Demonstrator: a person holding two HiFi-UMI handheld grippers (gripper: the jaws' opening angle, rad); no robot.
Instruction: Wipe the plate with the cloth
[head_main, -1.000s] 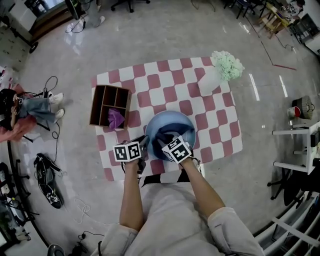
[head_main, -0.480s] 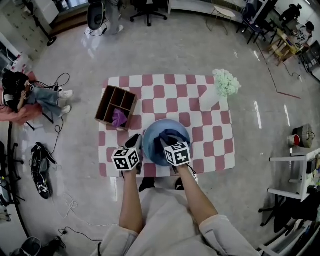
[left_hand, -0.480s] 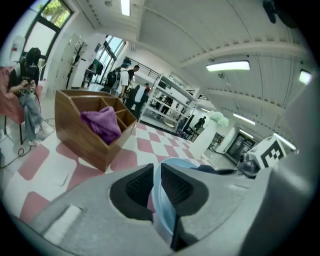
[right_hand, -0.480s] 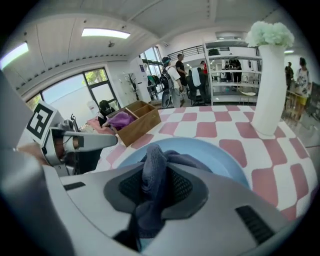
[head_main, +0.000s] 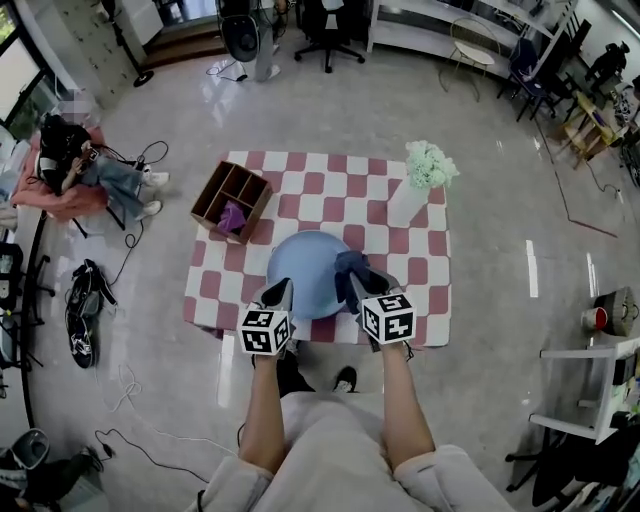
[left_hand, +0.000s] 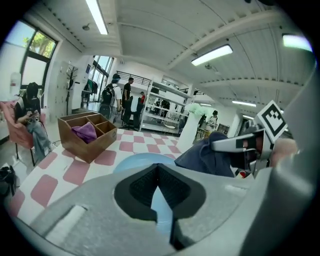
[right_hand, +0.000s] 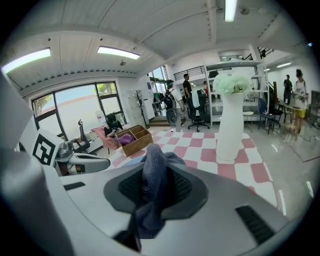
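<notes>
Beside the round plate (head_main: 305, 268), right gripper (right_hand: 156, 175) pinches crumpled cloth (right_hand: 153, 156).

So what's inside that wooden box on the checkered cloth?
A crumpled purple cloth lies in one compartment of the wooden box. The other compartments look bare, though their walls hide part of each floor.

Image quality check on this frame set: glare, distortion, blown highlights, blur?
Head view: strong barrel distortion, glare streaks on the glossy floor, otherwise evenly lit. Left gripper view: fisheye with dark corners, ceiling lights blown out, plate sharp. Right gripper view: same vignette, cloth in the jaws crisp, window bright but readable.
</notes>
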